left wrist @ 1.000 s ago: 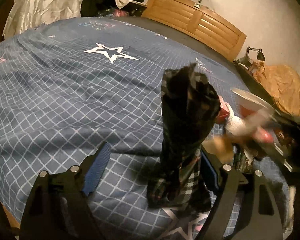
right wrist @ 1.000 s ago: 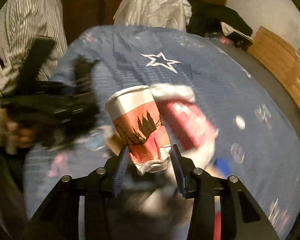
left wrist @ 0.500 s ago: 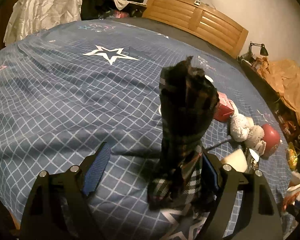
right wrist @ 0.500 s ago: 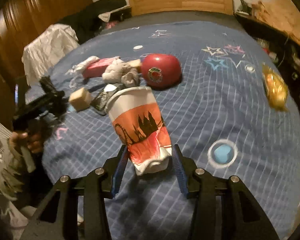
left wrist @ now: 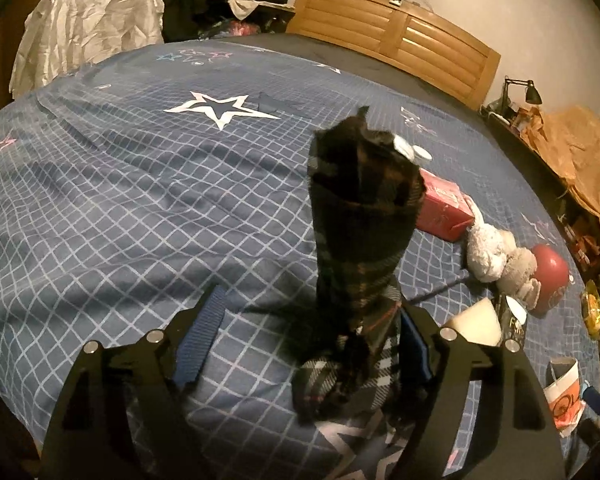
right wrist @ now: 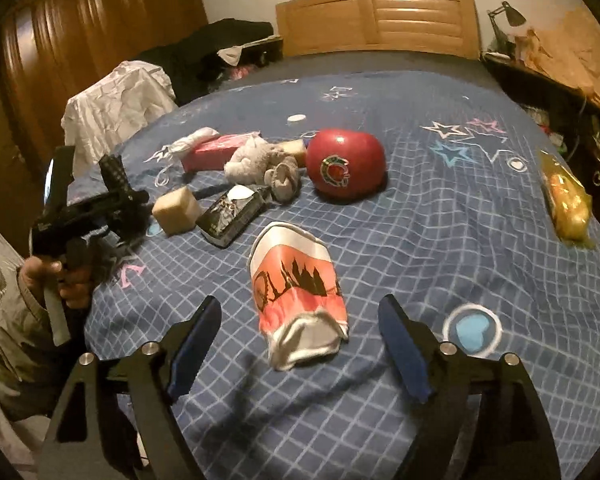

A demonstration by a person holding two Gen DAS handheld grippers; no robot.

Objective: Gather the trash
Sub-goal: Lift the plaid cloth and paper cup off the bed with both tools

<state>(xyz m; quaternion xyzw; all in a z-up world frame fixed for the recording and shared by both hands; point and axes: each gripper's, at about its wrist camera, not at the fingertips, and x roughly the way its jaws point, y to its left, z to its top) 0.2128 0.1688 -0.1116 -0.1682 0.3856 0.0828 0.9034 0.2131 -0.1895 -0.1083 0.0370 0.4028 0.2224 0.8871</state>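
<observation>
A crushed paper cup (right wrist: 296, 280) with an orange skyline print lies on its side on the blue checked bedcover (right wrist: 440, 240). It rests between the fingers of my right gripper (right wrist: 299, 300), whose jaws are opening, and neither pad touches it. The cup also shows at the left wrist view's right edge (left wrist: 562, 388). My left gripper (left wrist: 310, 298) is closing slightly. A dark plaid cloth (left wrist: 360, 248) stands up against its right finger (left wrist: 414, 344), far from the left pad. A hand (right wrist: 64, 280) holds that gripper (right wrist: 116, 196).
Beyond the cup lie a dark foil packet (right wrist: 232, 216), a beige block (right wrist: 176, 210), a grey plush toy (right wrist: 264, 164), a pink box (right wrist: 216, 150) and a red ball (right wrist: 346, 164). A yellow wrapper (right wrist: 566, 196) sits at the right edge. The wooden headboard (right wrist: 376, 20) stands behind.
My right gripper swung across the bed with the cup, then opened; the cup now lies loose on the cover. The left gripper and its cloth have hardly shifted.
</observation>
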